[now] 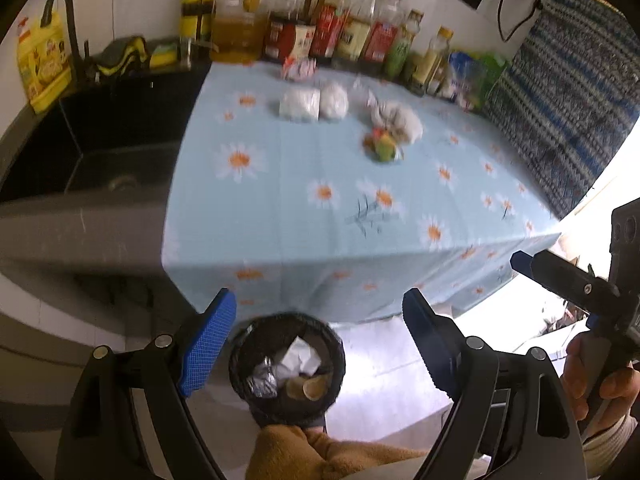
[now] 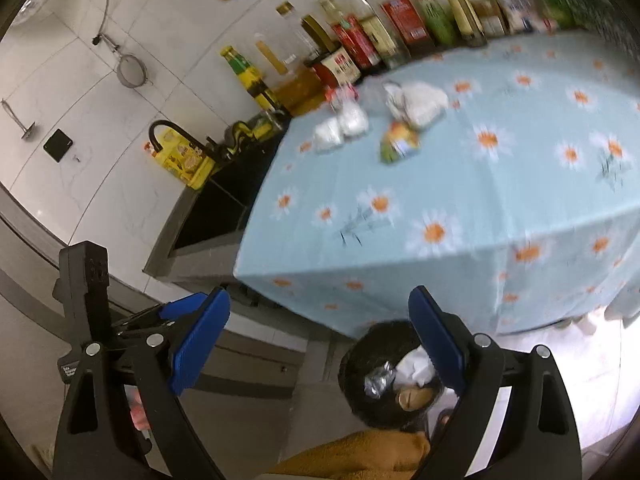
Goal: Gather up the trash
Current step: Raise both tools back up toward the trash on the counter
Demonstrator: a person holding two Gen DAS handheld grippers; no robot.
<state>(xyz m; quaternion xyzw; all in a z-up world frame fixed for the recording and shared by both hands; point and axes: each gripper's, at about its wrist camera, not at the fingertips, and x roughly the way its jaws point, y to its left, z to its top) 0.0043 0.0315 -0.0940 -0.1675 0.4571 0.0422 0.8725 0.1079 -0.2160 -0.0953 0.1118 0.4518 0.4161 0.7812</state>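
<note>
A black-lined trash bin [image 1: 286, 364] stands on the floor below the table's front edge, holding crumpled foil, white paper and paper cups; it also shows in the right wrist view [image 2: 384, 376]. My left gripper [image 1: 316, 344] is open and empty, above the bin. My right gripper [image 2: 320, 340] is open and empty, above the floor left of the bin; its finger [image 1: 560, 272] shows in the left wrist view. On the daisy tablecloth [image 1: 320, 216] lie a colourful wrapper [image 1: 382, 148], a crumpled white bag [image 1: 398, 120], two white packets [image 1: 314, 104] and a small red-white wrapper [image 1: 298, 68].
A row of oil and sauce bottles [image 1: 320, 28] lines the wall behind the table. A dark sink [image 1: 100, 140] with a black tap and a yellow jug [image 1: 42, 64] is to the left. A patterned cloth [image 1: 560, 100] hangs at the right.
</note>
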